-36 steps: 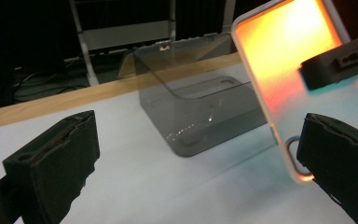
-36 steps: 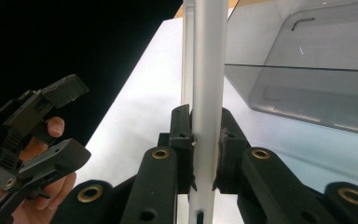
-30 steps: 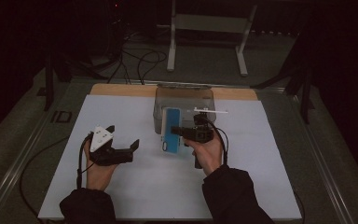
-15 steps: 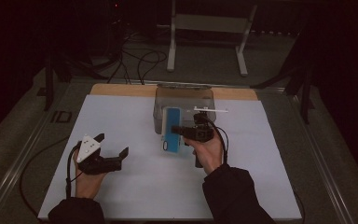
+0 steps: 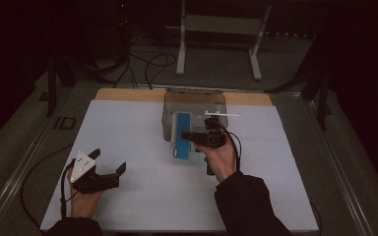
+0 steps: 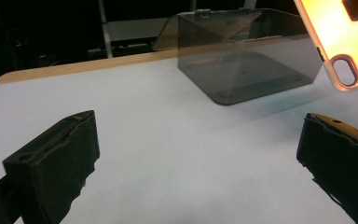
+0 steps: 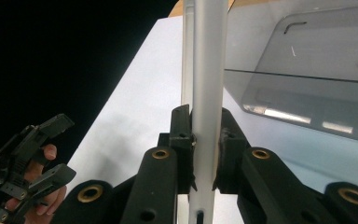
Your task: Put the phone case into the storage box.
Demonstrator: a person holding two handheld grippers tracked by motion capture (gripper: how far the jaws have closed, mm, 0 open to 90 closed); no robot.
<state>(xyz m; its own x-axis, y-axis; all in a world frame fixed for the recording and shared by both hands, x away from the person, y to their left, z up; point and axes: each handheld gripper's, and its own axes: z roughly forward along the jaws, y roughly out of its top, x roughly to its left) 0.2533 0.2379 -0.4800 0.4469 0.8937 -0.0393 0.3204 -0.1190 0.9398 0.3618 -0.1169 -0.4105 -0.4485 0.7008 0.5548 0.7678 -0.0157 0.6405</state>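
Retreating toward the near table edge, left tool has dropped back, jaws apart and empty. Right tool stays clamped on the blue phone case, held before the clear box; likely a one-handed placement.

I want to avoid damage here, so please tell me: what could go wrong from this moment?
1. The right hand-held gripper pinches the blue phone case only by its thin edge, so the case may pivot or slip out.
2. The case hangs close beside the smoky clear box; a careless swing could knock it.
3. The left hand-held gripper is open and far from the case, so it cannot catch a slip.
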